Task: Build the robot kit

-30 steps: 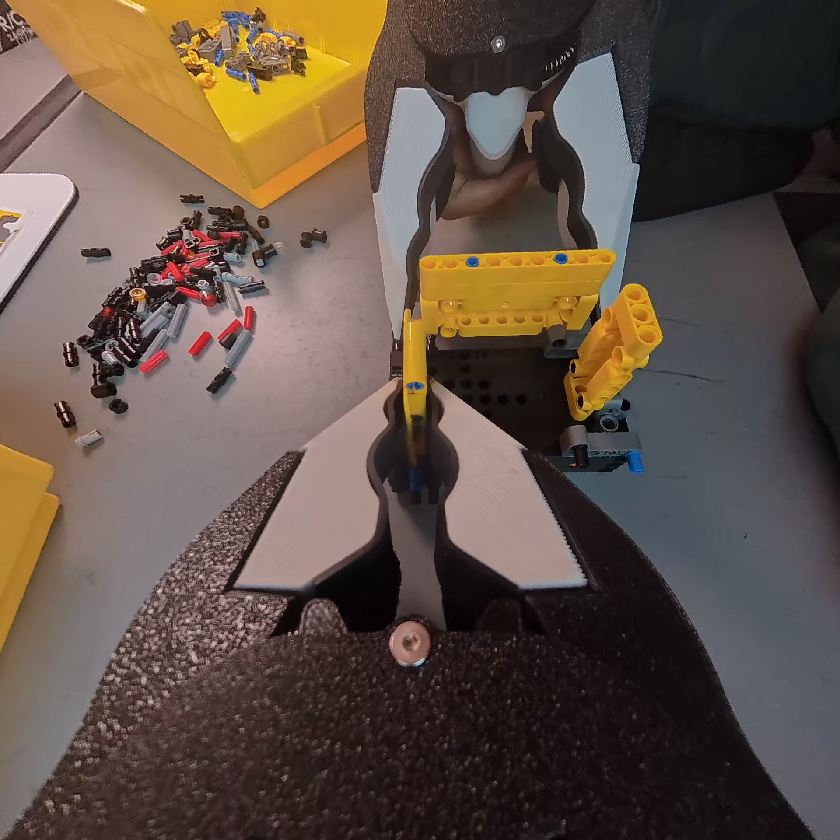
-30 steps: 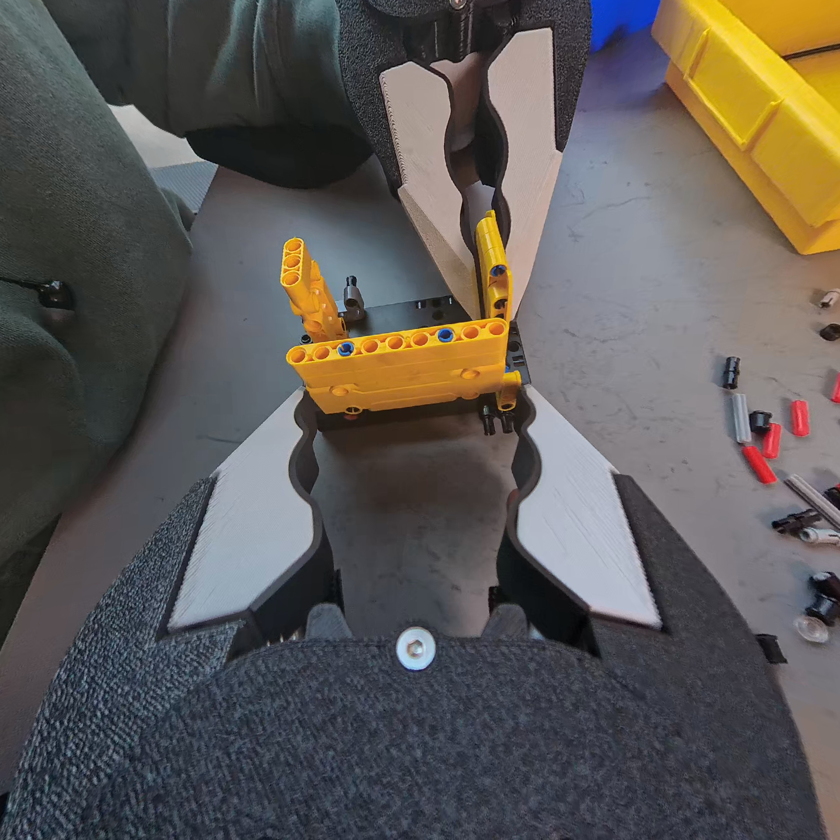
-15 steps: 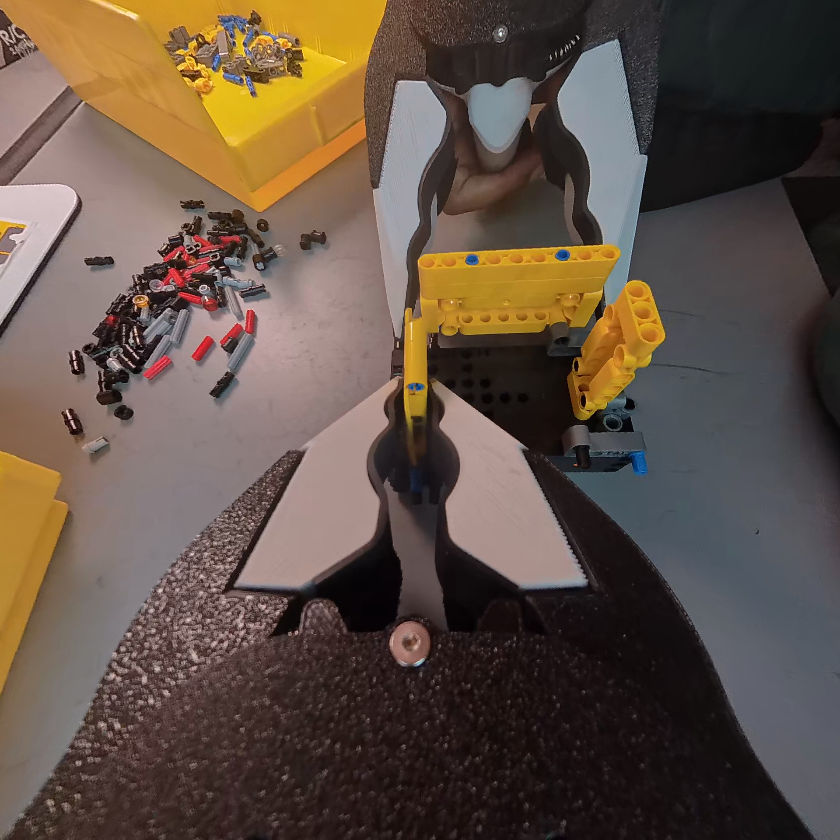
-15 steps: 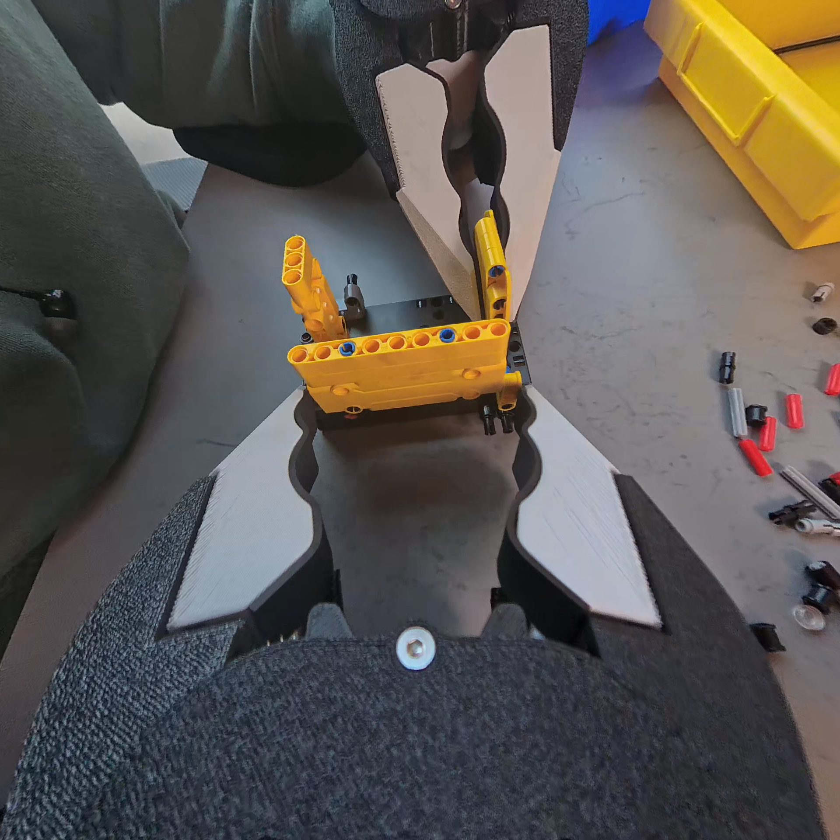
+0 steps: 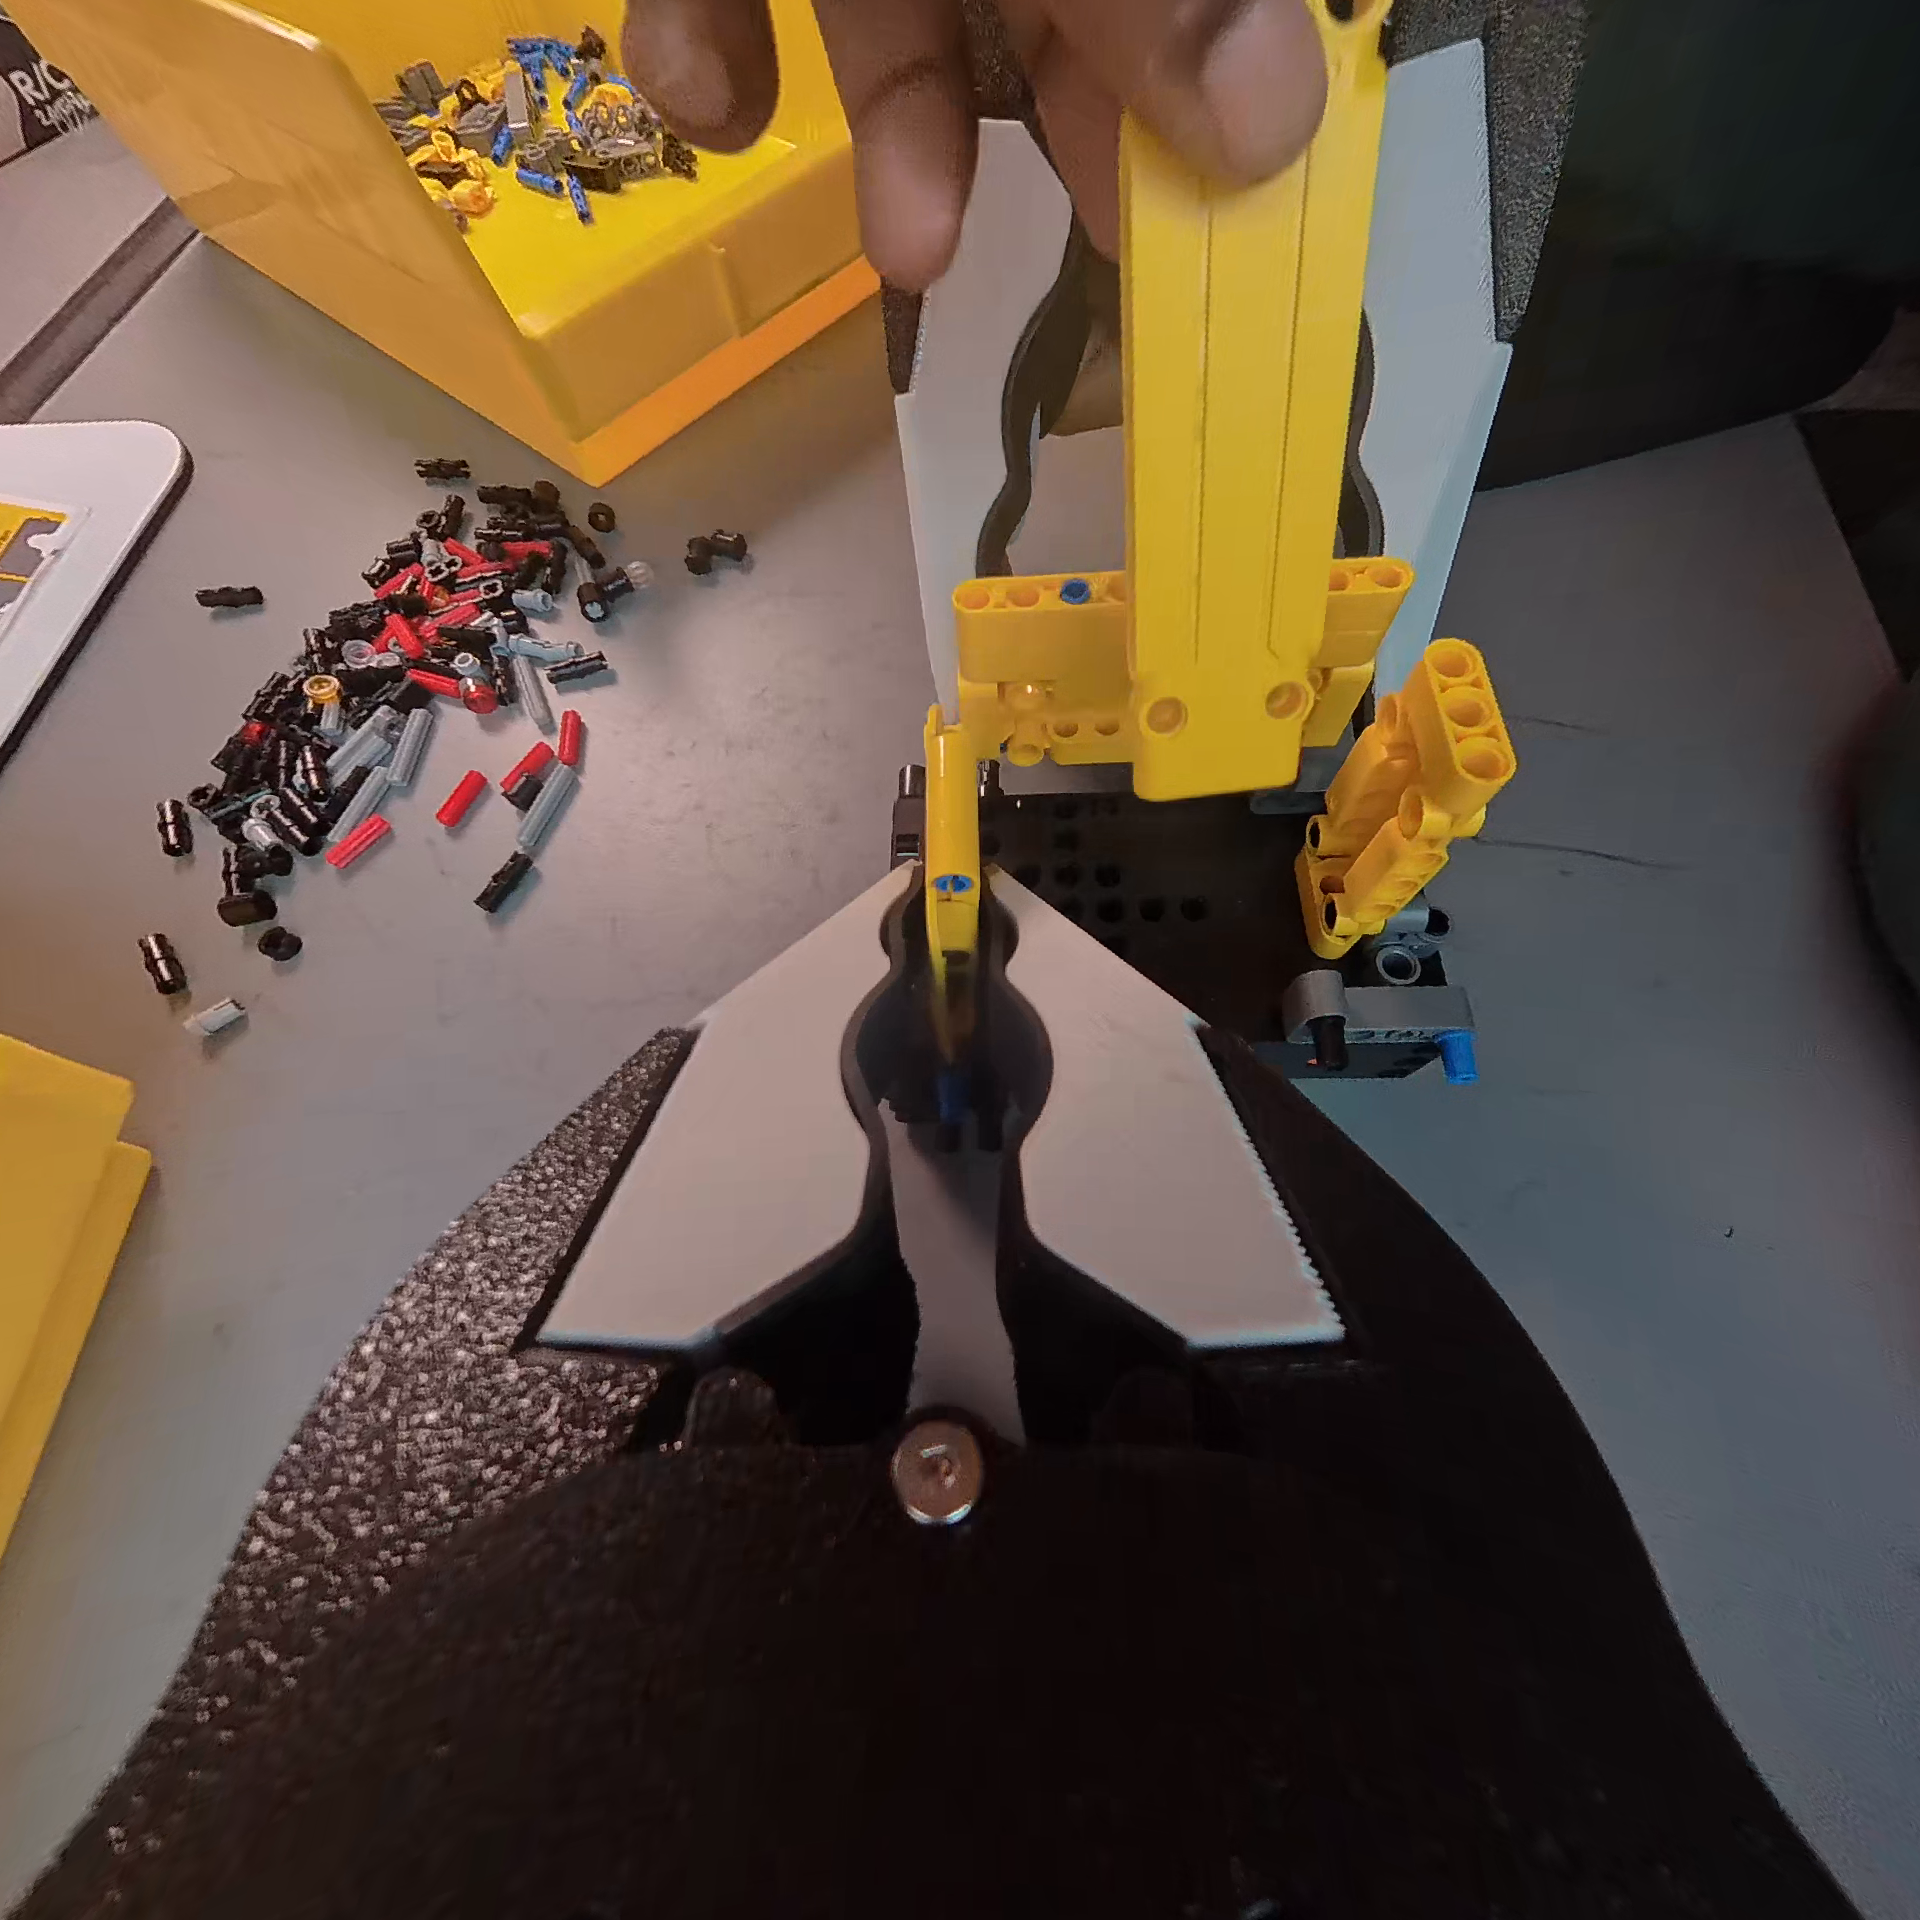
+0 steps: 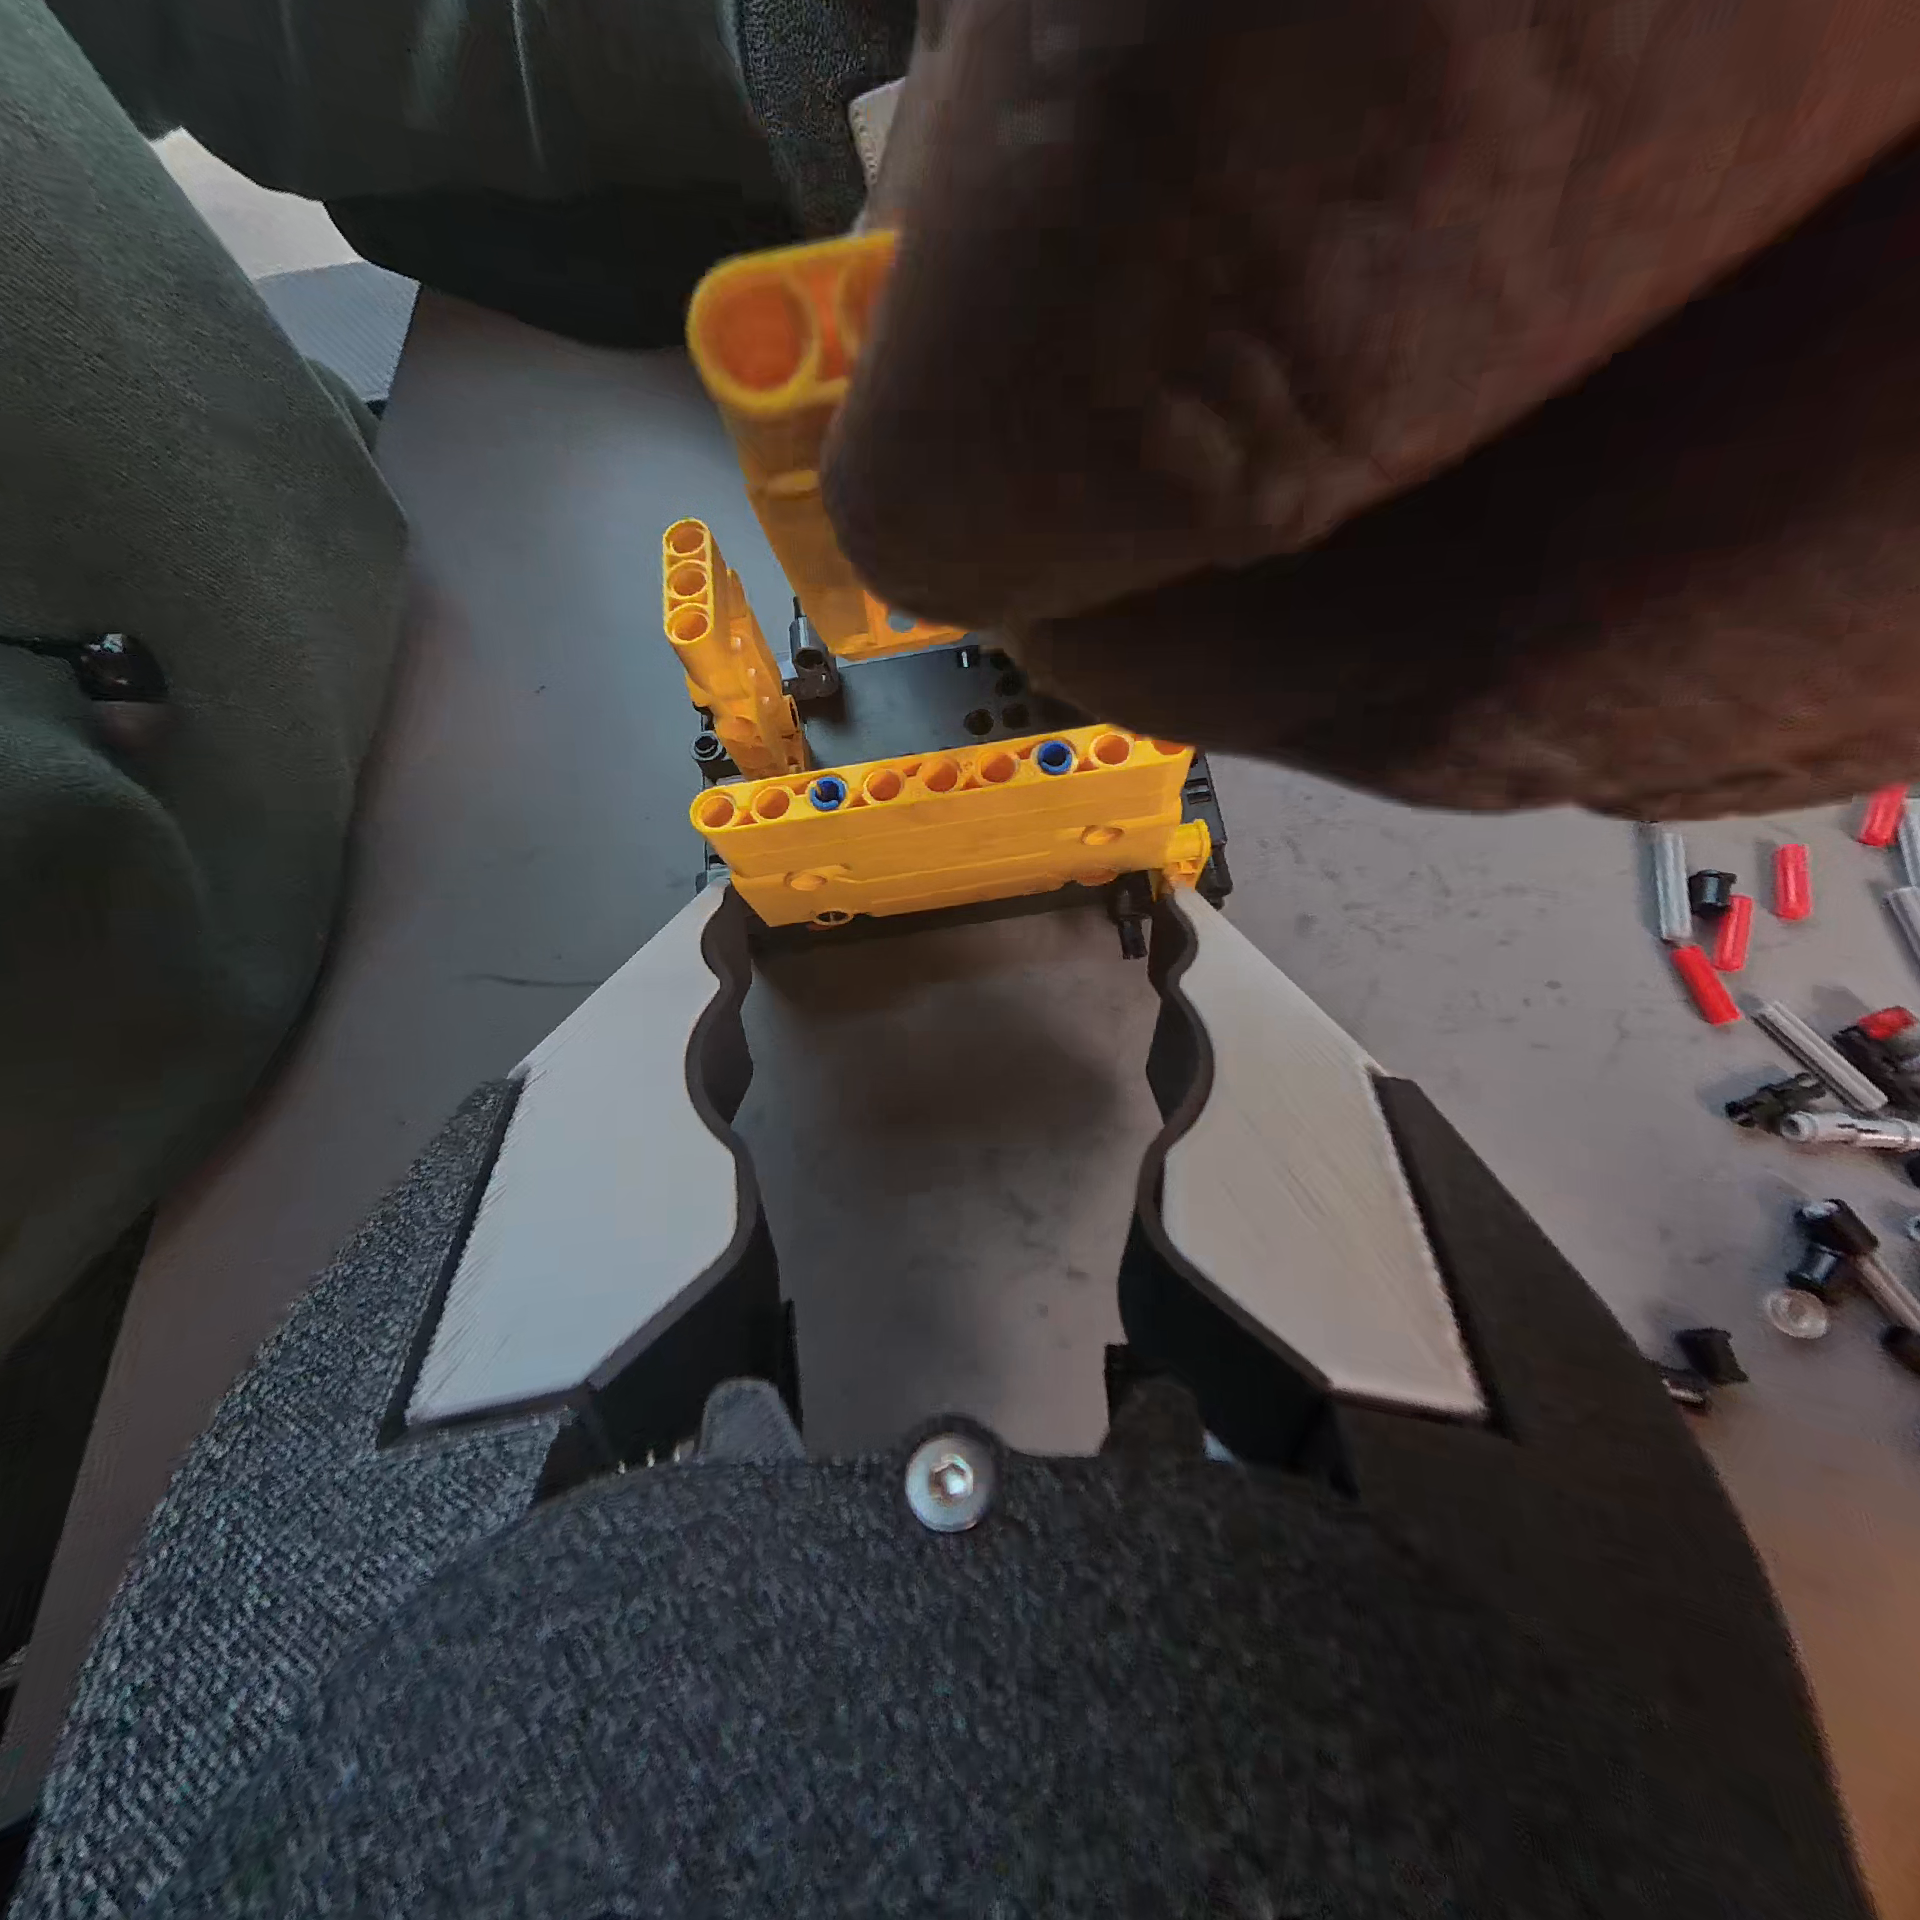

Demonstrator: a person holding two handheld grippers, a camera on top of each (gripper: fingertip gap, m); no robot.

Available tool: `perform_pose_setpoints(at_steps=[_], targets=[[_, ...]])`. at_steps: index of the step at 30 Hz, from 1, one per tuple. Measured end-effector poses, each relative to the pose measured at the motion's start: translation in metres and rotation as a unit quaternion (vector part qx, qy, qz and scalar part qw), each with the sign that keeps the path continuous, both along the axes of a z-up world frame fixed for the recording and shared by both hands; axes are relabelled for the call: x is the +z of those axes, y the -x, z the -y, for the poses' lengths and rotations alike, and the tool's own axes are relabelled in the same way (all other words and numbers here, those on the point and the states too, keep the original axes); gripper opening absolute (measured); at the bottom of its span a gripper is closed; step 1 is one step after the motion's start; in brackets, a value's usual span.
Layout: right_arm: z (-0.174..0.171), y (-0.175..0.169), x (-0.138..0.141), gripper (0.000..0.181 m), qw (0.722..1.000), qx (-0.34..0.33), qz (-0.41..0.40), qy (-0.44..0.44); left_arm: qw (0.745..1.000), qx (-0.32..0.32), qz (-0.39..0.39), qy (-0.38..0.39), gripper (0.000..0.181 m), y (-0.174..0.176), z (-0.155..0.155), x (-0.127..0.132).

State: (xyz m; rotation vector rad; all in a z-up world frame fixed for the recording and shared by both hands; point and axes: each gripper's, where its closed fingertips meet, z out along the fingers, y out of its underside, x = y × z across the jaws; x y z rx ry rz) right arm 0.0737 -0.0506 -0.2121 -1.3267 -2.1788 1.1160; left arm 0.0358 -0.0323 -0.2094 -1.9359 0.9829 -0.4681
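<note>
My left gripper (image 5: 951, 883) is shut on a thin yellow beam (image 5: 948, 821) that stands upright at the left side of a brick model with a black base (image 5: 1122, 883). The model has a yellow wall (image 5: 1029, 634) and a yellow block (image 5: 1413, 800) on its right. A hand (image 5: 1049, 94) holds a long yellow panel (image 5: 1231, 468) upright over the wall. My right gripper (image 6: 951, 914) is spread wide, its fingertips at the wall's (image 6: 935, 831) two lower corners. The hand (image 6: 1351, 416) and panel (image 6: 790, 353) hide my left gripper in the right wrist view.
A yellow bin (image 5: 343, 208) of small parts stands at the back left. Loose black, red and grey pins (image 5: 416, 686) lie left of the model and show in the right wrist view (image 6: 1766, 987). A white card (image 5: 73, 540), a yellow lid (image 5: 52, 1195) and a green sleeve (image 6: 156, 623) border the grey table. Across from one pair of fingers to the other is roughly 5 cm. Both grippers' tips are roughly 30 cm from the white card (image 5: 73, 540).
A hand has come in from above with a long yellow panel and holds it over the model's wall. Both grippers have stayed where they were.
</note>
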Motion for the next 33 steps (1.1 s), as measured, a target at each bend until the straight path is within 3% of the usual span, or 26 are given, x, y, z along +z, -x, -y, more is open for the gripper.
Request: perform_pose_setpoints(at_steps=[12,22,33], targets=[[0.0006,0.0021,0.0002,0.078,1.0,0.0,-0.02,0.023,1.0,-0.006,0.011,0.011,0.006,-0.0022,0.0011,0.0003],[0.0005,0.0024,0.0004,0.077,0.999,0.008,-0.039,0.029,0.996,-0.078,-0.024,-0.031,0.006,-0.0009,-0.0015,-0.0009],[0.0003,0.0029,0.0009,0.077,0.998,0.01,-0.047,0.031,0.999,-0.032,-0.004,0.012,0.005,-0.0037,-0.0036,-0.0026]])
